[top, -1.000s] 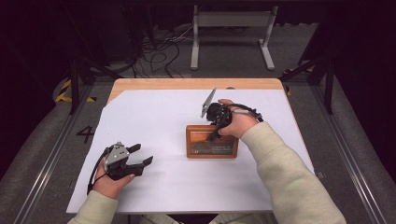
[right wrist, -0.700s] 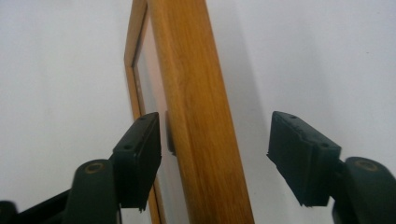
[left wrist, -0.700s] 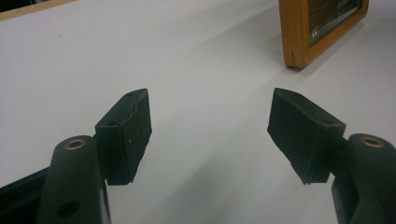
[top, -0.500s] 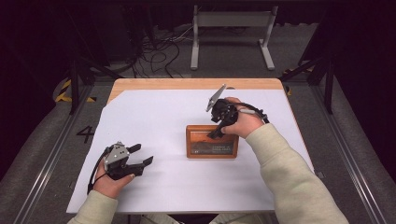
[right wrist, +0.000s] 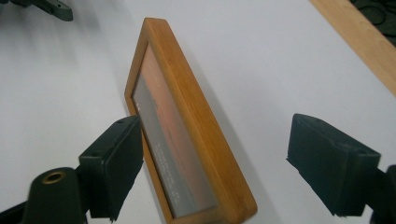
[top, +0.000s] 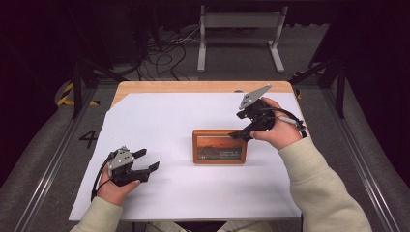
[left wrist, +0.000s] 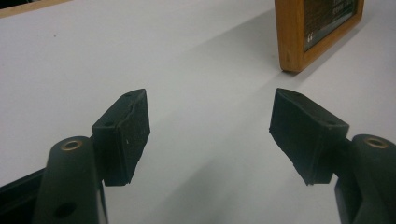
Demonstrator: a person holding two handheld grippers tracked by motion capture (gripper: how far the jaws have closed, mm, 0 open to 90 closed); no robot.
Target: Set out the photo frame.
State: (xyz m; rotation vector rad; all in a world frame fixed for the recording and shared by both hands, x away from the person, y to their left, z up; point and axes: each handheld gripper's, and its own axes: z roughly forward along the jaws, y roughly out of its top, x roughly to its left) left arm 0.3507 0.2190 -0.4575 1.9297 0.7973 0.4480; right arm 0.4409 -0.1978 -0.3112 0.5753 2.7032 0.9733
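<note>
A wooden picture frame (top: 220,146) stands on its long edge at the middle of the white sheet, its picture facing the person. My right gripper (top: 239,126) hovers at the frame's right end, open. In the right gripper view the frame (right wrist: 187,135) runs up between the two spread jaws of the right gripper (right wrist: 215,163), with neither pad touching it. My left gripper (top: 147,159) rests open near the front left of the sheet, empty. In the left gripper view, the left gripper (left wrist: 210,135) points across bare sheet toward a corner of the frame (left wrist: 299,37).
The white sheet (top: 169,116) covers most of a wooden table (top: 193,87), whose far edge shows bare. Beyond the table, a metal stand (top: 239,29) and loose cables (top: 159,53) sit on the dark floor. Rails run along both sides.
My right gripper has drawn back to the right, from over the frame's top edge to its right end. The frame and the left gripper have stayed put.
</note>
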